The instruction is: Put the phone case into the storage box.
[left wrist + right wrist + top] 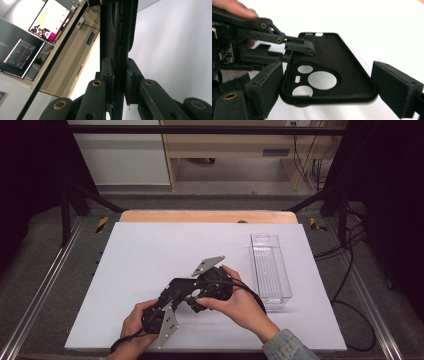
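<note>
My left gripper [298, 46] pinches one edge of the phone case [329, 72] above the table (right gripper [327, 90] spread around it), so a thin-edge grip could let it swing or drop.

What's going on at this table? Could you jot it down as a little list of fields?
Held thing: black phone case, camera holes showing
Left tongs: clamped on the case's edge
Right tongs: jaws wide apart on either side of the case, not pressing it
Nearby: clear plastic bin, nothing seen in it
Surface: white table
</note>
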A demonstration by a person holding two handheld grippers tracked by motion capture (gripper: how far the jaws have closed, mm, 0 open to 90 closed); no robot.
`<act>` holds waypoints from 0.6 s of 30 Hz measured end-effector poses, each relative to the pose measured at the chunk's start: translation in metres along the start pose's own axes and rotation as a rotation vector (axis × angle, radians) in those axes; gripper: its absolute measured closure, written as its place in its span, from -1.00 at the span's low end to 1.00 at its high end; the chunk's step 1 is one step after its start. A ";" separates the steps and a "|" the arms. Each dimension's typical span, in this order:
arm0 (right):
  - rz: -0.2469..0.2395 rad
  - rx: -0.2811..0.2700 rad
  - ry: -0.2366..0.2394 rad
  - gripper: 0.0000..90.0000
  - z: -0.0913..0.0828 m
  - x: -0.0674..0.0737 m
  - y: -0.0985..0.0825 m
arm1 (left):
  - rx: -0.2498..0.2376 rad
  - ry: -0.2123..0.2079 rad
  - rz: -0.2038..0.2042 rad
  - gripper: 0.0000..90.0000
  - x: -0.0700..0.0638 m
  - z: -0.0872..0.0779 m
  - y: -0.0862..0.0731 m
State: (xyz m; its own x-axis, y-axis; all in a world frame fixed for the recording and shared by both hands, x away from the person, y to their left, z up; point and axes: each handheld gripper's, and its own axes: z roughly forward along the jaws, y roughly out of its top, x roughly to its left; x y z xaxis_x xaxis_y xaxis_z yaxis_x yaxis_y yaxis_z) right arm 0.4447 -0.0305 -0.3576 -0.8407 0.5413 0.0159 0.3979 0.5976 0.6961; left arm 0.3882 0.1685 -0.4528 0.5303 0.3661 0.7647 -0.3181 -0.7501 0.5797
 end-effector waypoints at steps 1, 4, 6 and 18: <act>0.011 -0.017 0.000 -0.79 -0.001 -0.001 -0.001 | 0.003 0.001 -0.002 0.80 0.001 0.000 -0.001; 0.038 -0.073 0.006 -0.84 -0.007 -0.005 -0.006 | 0.010 0.008 -0.013 0.80 0.003 -0.001 -0.004; 0.052 -0.096 -0.001 -0.86 -0.012 -0.007 -0.010 | 0.014 0.009 -0.019 0.80 0.004 -0.001 -0.005; 0.129 -0.218 -0.066 -0.84 -0.023 -0.019 -0.053 | 0.022 0.027 -0.033 0.80 0.004 -0.001 -0.008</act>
State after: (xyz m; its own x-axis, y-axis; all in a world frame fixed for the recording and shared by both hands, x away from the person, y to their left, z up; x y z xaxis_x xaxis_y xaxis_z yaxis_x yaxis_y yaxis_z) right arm 0.4313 -0.0854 -0.3783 -0.7596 0.6463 0.0727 0.4055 0.3832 0.8299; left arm 0.3919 0.1768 -0.4535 0.5188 0.4054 0.7527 -0.2832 -0.7493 0.5987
